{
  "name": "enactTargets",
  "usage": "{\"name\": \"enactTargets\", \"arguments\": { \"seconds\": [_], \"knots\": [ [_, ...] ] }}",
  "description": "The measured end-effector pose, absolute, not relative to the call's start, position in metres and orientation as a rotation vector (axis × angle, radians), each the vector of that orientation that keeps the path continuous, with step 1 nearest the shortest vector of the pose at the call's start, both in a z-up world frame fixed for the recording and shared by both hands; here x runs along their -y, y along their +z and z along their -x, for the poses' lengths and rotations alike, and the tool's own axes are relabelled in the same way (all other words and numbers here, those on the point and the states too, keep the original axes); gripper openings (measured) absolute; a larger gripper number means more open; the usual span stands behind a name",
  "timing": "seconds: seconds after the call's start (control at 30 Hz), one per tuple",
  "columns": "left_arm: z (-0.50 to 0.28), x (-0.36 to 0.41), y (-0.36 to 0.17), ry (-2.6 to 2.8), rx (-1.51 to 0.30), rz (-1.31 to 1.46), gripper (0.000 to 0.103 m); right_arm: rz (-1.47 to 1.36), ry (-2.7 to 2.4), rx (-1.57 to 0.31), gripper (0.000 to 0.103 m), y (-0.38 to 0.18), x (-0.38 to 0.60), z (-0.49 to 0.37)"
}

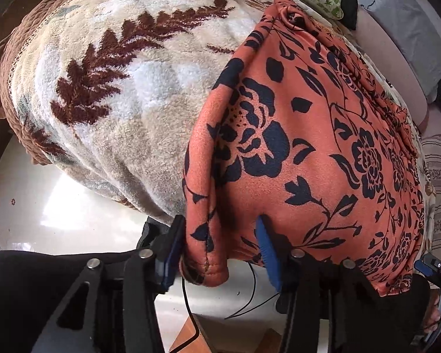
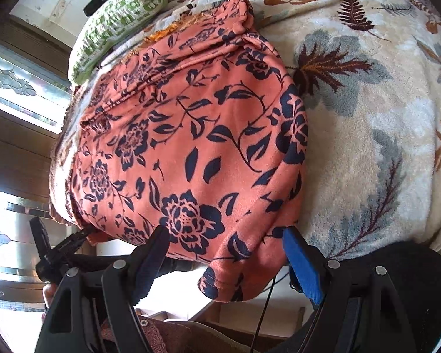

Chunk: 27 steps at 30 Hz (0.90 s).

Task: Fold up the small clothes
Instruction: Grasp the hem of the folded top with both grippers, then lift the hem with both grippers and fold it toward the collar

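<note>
An orange garment with dark blue flowers (image 1: 302, 135) lies spread on a fleece blanket, its near edge hanging over the bed's side. My left gripper (image 1: 220, 250) is open, its blue pads (image 1: 267, 250) on either side of the garment's near left corner. The garment also shows in the right wrist view (image 2: 197, 135). My right gripper (image 2: 226, 253) is open, its fingers astride the garment's near right corner, which hangs down between them. The left gripper also shows in the right wrist view (image 2: 58, 247) at the garment's other corner.
The cream blanket with brown and grey leaves (image 1: 126, 94) covers the bed (image 2: 367, 135). A green patterned cloth (image 2: 117, 17) and a black item lie at the far end. White floor tiles (image 1: 44, 206) lie below. A window and wood frame (image 2: 17, 88) stand at the left.
</note>
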<state>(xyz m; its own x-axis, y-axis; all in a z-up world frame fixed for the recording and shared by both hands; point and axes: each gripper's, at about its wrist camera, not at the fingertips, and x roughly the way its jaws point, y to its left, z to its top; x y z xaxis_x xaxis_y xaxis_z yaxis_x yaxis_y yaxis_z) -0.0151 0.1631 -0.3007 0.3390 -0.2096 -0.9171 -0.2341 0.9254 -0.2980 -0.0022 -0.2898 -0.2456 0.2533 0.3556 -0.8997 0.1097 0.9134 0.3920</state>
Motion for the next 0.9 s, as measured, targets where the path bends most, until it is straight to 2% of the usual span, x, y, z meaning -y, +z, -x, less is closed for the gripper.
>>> {"name": "enactTargets", "arguments": {
  "seconds": [0.13, 0.2, 0.3, 0.37, 0.4, 0.47, 0.53, 0.9],
  "knots": [
    [0.016, -0.163, -0.306, -0.018, -1.244, 0.422, 0.056, -0.350, 0.079, -1.410, 0.082, -0.262, 0.275, 0.003],
    [0.016, -0.157, -0.307, -0.057, -1.250, 0.413, 0.031, -0.352, 0.041, -1.433, 0.082, -0.270, 0.271, 0.001],
    [0.016, -0.151, -0.306, -0.076, -1.243, 0.390, 0.018, -0.392, 0.026, -1.469, 0.074, -0.284, 0.268, 0.000],
    [0.017, -0.149, -0.305, -0.082, -1.238, 0.401, 0.016, -0.332, 0.008, -1.468, 0.048, -0.285, 0.268, 0.001],
    [0.017, -0.150, -0.304, -0.084, -1.235, 0.408, 0.014, -0.325, 0.013, -1.463, 0.042, -0.284, 0.270, 0.002],
    [0.019, -0.151, -0.301, -0.095, -1.226, 0.413, 0.013, -0.348, 0.035, -1.446, 0.020, -0.280, 0.283, 0.006],
    [0.019, -0.153, -0.296, -0.123, -1.220, 0.426, 0.013, -0.369, 0.049, -1.424, 0.010, -0.274, 0.297, 0.009],
    [0.013, -0.171, -0.234, -0.285, -1.144, 0.533, 0.013, -0.690, 0.328, -1.223, 0.007, -0.216, 0.333, 0.014]
  ]
}}
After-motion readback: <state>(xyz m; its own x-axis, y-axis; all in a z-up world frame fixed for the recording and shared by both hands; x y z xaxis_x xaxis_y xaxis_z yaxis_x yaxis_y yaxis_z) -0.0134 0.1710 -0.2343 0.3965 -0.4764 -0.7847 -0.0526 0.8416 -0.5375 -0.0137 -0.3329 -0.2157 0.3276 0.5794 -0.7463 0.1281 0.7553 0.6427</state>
